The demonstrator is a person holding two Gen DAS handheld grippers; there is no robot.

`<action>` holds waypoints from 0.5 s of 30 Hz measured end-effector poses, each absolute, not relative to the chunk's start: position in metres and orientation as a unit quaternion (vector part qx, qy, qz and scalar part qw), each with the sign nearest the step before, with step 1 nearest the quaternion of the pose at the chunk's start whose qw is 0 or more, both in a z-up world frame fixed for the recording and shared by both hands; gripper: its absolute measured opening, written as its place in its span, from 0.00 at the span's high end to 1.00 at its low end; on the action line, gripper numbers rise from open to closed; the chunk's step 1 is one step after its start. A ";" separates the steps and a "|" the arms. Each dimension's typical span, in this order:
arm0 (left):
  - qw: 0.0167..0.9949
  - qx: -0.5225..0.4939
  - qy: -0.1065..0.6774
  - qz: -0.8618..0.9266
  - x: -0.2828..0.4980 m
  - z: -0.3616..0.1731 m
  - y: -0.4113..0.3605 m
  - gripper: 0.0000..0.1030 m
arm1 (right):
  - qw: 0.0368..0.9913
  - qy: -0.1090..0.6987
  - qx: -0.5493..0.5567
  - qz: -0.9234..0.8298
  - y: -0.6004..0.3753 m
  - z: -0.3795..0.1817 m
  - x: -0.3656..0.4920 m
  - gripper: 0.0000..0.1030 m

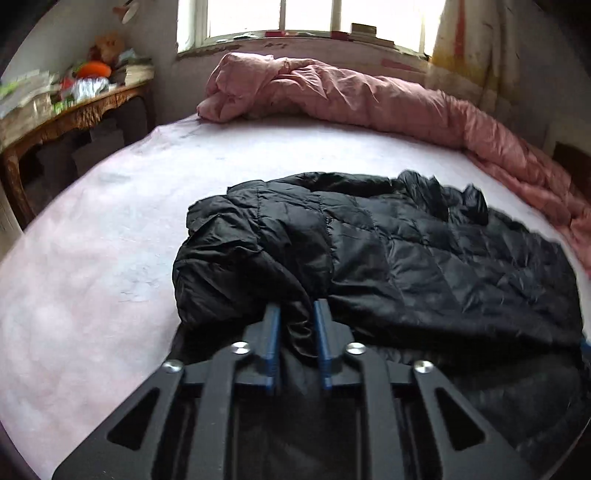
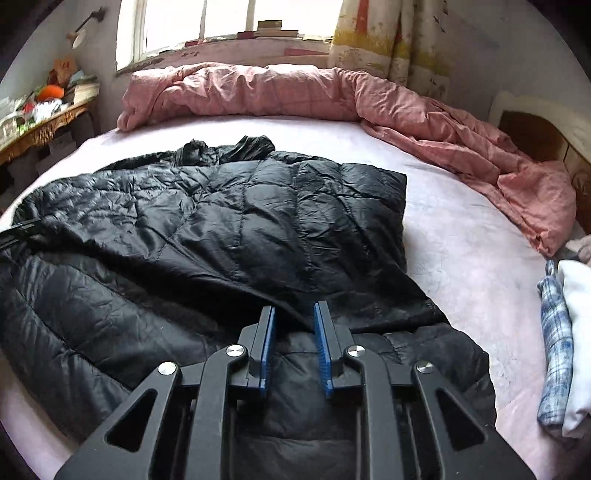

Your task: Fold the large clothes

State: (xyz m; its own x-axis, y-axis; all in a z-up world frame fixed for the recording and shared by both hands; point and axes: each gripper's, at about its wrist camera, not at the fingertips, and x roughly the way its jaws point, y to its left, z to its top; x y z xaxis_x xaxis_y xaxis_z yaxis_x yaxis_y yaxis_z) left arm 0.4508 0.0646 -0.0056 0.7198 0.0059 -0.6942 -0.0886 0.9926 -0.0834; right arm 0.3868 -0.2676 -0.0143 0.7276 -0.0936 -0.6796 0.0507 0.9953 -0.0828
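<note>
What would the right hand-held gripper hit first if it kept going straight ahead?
Probably the black puffer jacket: the right hand-held gripper points at the folded-over layer right in front of its fingertips, though depth is unclear.

A lived-in home bedroom: a bed under a pale pink sheet fills the frame, a rumpled pink duvet along its far edge, a daylit window and patterned curtain above, a cluttered wooden side table upper left.
</note>
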 end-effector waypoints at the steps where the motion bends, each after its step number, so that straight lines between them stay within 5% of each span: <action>1: 0.924 -0.071 0.374 0.026 0.453 -0.009 0.068 0.87 | 0.930 0.364 -0.023 -0.038 -0.270 -0.012 0.385 0.78; 8: 0.936 -0.080 0.343 0.017 0.432 -0.001 0.072 0.84 | 0.937 0.345 0.014 -0.059 -0.291 0.000 0.377 0.78; 12: 0.949 -0.059 0.308 0.010 0.405 0.020 0.060 0.62 | 0.935 0.348 0.039 -0.055 -0.302 0.003 0.377 0.76; 13: 0.952 -0.059 0.301 0.008 0.400 0.026 0.059 0.58 | 0.936 0.346 0.044 -0.050 -0.303 0.005 0.376 0.73; 15: 0.958 -0.061 0.282 0.003 0.384 0.040 0.057 0.47 | 0.940 0.334 0.050 -0.051 -0.303 0.010 0.370 0.48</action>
State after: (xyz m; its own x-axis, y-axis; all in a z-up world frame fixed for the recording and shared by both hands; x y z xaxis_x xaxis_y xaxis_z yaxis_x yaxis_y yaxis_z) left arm 0.3838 0.0569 0.0399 0.8410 -0.0291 -0.5402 -0.0392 0.9926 -0.1145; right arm 0.3695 -0.3033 0.0097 0.7717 -0.0622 -0.6330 0.1286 0.9899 0.0594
